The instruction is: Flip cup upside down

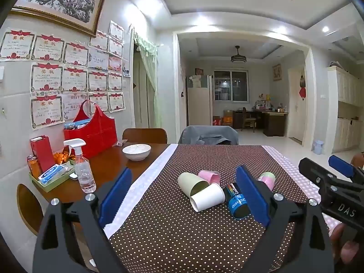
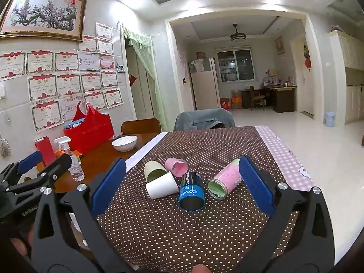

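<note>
Several cups lie on their sides on the brown polka-dot cloth [image 1: 182,238]: a green cup [image 1: 191,183], a white paper cup [image 1: 208,199], a pink cup [image 1: 210,176], a blue-and-black cup [image 1: 236,202] and a pink cup with a green inside [image 1: 267,179]. They also show in the right wrist view: green cup [image 2: 154,171], white cup [image 2: 161,187], pink cup [image 2: 176,166], blue cup [image 2: 191,193], pink-green cup [image 2: 225,180]. My left gripper [image 1: 184,195] is open and empty, short of the cups. My right gripper [image 2: 182,184] is open and empty, also short of them.
A white bowl [image 1: 136,151], a spray bottle [image 1: 82,170], a red bag [image 1: 93,129] and a tray of small items [image 1: 50,179] stand on the bare wooden table at the left. Two chairs [image 1: 208,135] stand at the far edge. The table's right edge [image 2: 293,159] drops to the floor.
</note>
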The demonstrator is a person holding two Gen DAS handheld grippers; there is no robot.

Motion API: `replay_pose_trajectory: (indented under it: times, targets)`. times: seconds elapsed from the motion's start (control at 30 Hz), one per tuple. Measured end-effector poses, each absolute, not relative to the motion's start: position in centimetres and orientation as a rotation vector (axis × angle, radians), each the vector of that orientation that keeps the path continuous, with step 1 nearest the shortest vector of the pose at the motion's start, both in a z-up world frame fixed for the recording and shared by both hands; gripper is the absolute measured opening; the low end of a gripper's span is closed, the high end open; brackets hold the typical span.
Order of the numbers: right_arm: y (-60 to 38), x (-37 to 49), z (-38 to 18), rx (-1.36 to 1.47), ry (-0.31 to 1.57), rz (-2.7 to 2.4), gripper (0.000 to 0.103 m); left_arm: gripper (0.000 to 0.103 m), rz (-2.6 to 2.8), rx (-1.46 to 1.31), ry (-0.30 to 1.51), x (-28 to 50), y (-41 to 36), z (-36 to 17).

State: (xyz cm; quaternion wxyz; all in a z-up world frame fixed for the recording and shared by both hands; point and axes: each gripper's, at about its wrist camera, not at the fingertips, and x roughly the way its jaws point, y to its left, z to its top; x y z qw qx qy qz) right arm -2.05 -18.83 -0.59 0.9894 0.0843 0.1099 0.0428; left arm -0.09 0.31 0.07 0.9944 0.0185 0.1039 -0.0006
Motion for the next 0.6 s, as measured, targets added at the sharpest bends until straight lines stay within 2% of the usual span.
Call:
replay_pose_trajectory:
  times: [0.6]
  targets:
    - [-18.99,-2.02,-0.43,0.162,0.216,0.086,0.097,0.091,-0.014,0.042,0.210,0.23,0.15,-0.21]
